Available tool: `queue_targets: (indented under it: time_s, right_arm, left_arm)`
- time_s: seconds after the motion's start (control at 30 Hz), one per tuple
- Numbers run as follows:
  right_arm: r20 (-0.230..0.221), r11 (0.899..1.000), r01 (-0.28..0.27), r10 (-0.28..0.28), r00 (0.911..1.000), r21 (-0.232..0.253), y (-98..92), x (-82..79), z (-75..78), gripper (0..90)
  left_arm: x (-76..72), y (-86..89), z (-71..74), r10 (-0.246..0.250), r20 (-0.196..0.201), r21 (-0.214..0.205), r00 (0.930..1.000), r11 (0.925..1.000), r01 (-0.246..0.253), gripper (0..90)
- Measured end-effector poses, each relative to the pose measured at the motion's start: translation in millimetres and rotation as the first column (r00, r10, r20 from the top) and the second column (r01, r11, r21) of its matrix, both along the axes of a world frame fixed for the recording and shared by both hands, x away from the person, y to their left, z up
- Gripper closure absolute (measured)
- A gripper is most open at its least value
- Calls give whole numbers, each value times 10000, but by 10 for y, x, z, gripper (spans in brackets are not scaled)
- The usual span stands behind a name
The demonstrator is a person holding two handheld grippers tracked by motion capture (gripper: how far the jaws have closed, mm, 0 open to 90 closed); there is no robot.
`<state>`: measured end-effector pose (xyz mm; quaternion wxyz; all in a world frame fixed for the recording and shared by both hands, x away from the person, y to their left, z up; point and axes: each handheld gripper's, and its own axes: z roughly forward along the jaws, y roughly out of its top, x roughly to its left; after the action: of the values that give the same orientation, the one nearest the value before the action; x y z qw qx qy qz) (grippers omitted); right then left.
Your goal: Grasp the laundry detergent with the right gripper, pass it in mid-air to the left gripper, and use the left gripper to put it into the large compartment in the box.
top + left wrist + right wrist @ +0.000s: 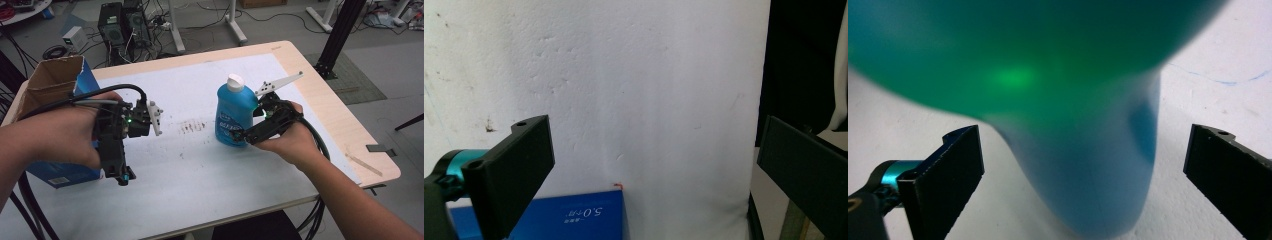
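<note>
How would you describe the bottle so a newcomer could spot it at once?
On the white sheet covering the table, look right of centre, just ahead of the right gripper. The bottle stands upright there: translucent blue with a white cap, unlike the open blue carton at far left.

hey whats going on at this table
A person holds a gripper in each hand over a white-covered table. The right gripper is at a blue bottle with a white cap that stands upright; its jaws are open on either side of the bottle, not closed on it. The left gripper is open and holds nothing, hanging beside an open blue cardboard box at the table's left edge.
</note>
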<state>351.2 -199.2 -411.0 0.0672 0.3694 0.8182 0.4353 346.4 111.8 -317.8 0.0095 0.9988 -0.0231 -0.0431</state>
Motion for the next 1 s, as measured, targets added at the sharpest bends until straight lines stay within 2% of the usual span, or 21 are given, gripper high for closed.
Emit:
queue_targets:
  time_s: [0.23,0.33,0.57,0.67,0.73,0.8,1.0]
  right_arm:
    - [315,9997,-144,138,9994,207,46,0,-32,34]
    - [432,9977,-147,119,9990,661,45,24,-35,46]
    - [559,9942,-133,74,9984,1063,37,56,-53,56]
    - [641,9926,-120,42,9979,1212,45,67,-72,78]
    - [672,9905,-127,35,9977,1367,44,66,-72,126]
    - [801,9892,-113,-4,9968,1462,43,71,-74,126]
    - [766,9896,-135,26,9971,1429,52,75,-87,128]
  left_arm:
    - [8,5,-5,27,-19,26,10000,10000,-27,17]
    - [10,6,-4,38,-31,-22,10000,10000,-39,17]
    - [7,15,-10,102,-44,3,9999,9999,-102,17]
    - [6,26,-6,97,-64,21,9999,10000,-96,17]
    - [6,30,-8,121,-55,34,9999,9999,-121,17]
    - [6,32,-10,117,-52,19,9999,9999,-116,17]
    - [7,41,-19,158,-61,69,9999,9999,-158,18]
